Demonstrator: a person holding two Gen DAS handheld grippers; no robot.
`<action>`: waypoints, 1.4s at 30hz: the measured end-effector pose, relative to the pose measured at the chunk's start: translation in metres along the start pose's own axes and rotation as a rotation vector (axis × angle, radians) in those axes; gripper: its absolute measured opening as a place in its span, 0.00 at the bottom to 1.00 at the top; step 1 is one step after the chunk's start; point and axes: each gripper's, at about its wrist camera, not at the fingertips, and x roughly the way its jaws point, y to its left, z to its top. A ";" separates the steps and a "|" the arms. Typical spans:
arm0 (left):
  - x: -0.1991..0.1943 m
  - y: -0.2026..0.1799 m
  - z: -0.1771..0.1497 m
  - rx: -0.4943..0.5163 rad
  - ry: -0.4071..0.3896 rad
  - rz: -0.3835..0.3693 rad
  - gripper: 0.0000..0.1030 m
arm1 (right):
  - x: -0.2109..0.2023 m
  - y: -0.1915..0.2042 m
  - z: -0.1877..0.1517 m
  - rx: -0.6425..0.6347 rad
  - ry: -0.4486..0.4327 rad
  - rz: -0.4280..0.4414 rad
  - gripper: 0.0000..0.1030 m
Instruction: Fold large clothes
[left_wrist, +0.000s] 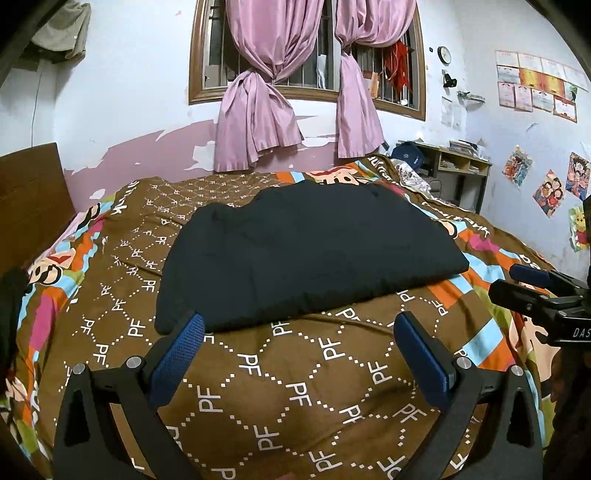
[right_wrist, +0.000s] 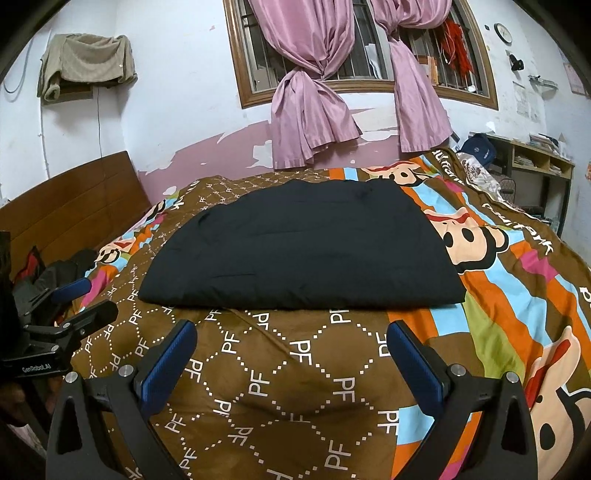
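garment (left_wrist: 306, 251) folded dark, mid-bed (left_wrist: 258, 387), near far edge | left tool (left_wrist: 299, 339) spread wide, empty, short of near hem | right tool (right_wrist: 291, 343) likewise | risk: one-layer pinch drags fold apart; quilt caught underneath too

I see matt dark cloth in the folded garment (right_wrist: 299, 243), lying on a soft, velvety printed blanket (right_wrist: 280, 387). My left gripper (left_wrist: 299, 325) and right gripper (right_wrist: 291, 332) are matt black plastic, with rough blue textured pads (left_wrist: 177, 354) and shiny metal bolts. The headboard (right_wrist: 74, 192) is smooth brown wood.
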 end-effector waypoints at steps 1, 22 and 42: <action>0.000 0.000 0.000 -0.001 0.001 -0.002 0.97 | 0.000 0.000 0.000 0.000 0.000 0.000 1.00; 0.001 -0.001 -0.002 0.003 0.007 0.001 0.97 | -0.001 -0.003 -0.002 0.011 -0.002 -0.009 1.00; -0.002 0.010 -0.001 0.007 0.016 0.007 0.98 | -0.001 -0.003 -0.002 0.012 -0.002 -0.009 1.00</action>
